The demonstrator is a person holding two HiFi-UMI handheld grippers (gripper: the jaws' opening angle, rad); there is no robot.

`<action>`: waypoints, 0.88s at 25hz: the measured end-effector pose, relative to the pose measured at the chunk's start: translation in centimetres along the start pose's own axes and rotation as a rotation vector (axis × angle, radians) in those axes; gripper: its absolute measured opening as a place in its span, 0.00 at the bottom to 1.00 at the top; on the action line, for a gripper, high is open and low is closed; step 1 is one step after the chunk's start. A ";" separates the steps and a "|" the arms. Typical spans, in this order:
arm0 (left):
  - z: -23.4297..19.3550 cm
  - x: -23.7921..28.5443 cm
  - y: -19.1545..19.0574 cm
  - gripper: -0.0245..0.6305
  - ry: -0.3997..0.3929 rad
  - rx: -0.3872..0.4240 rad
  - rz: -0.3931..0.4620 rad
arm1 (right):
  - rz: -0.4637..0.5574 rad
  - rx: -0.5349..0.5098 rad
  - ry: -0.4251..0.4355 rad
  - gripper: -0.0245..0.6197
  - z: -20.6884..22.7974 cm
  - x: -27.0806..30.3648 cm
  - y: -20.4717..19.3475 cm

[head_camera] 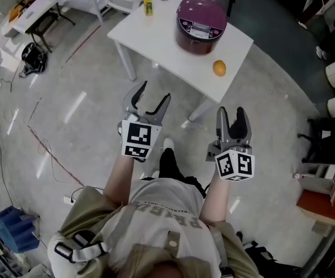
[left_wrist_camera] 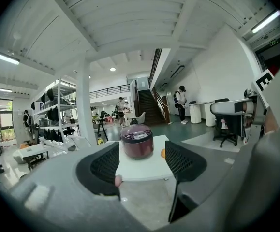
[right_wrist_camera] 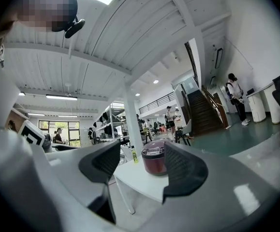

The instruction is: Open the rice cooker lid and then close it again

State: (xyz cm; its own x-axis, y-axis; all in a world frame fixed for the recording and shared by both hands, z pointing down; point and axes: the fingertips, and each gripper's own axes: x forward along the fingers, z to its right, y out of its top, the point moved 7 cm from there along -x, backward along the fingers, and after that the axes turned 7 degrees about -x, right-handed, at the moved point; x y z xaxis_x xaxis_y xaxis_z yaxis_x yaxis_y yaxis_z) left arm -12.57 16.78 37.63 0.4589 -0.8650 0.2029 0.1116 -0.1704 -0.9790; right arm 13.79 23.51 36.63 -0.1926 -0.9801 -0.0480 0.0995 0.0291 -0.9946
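Presently both tongs hang over bare floor in the middle of the head view, short of the work. On the left gripper (head_camera: pixel 154 94) the jaws stand apart with nothing between the pads; its own view shows only the distant table through the gap. On the right gripper (head_camera: pixel 231 112) the jaws are likewise apart and empty. Neither touches the table or anything on it.

The rice cooker (head_camera: pixel 201 23) is round and dark purple, with its lid down and the control panel turned toward the person. It sits at the upper centre of the head view, on the right part of a white table (head_camera: pixel 155 45), well apart from both grippers.

An orange (head_camera: pixel 219 68) lies on the table below and right of the cooker, near it but not touching, close to the table's edge. A small yellow bottle (head_camera: pixel 148 4) stands upright at the table's upper left, well apart from the cooker.

In the left gripper view the cooker appears centred between the two jaws, with the orange at its right. In the right gripper view the cooker is partly covered by the right-hand jaw, and the bottle shows to its left.

A dark office chair (head_camera: pixel 329 135) stands at the right edge of the head view.
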 end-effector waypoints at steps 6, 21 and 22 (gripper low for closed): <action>-1.4 4.5 1.7 0.51 0.013 -0.004 0.010 | 0.002 -0.001 0.018 0.44 1.8 4.8 0.7; -3.9 14.5 5.3 0.51 0.055 0.023 0.030 | 0.010 -0.017 0.071 0.44 6.6 15.3 1.7; -4.0 14.9 5.4 0.51 0.058 0.022 0.030 | 0.008 -0.017 0.077 0.44 6.7 15.7 1.6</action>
State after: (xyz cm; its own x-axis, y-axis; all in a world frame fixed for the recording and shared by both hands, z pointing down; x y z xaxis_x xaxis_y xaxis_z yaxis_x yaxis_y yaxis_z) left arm -8.68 1.08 35.32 0.4102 -0.8958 0.1713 0.1181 -0.1340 -0.9839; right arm 17.45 6.87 34.85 -0.2664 -0.9618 -0.0626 0.0849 0.0413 -0.9955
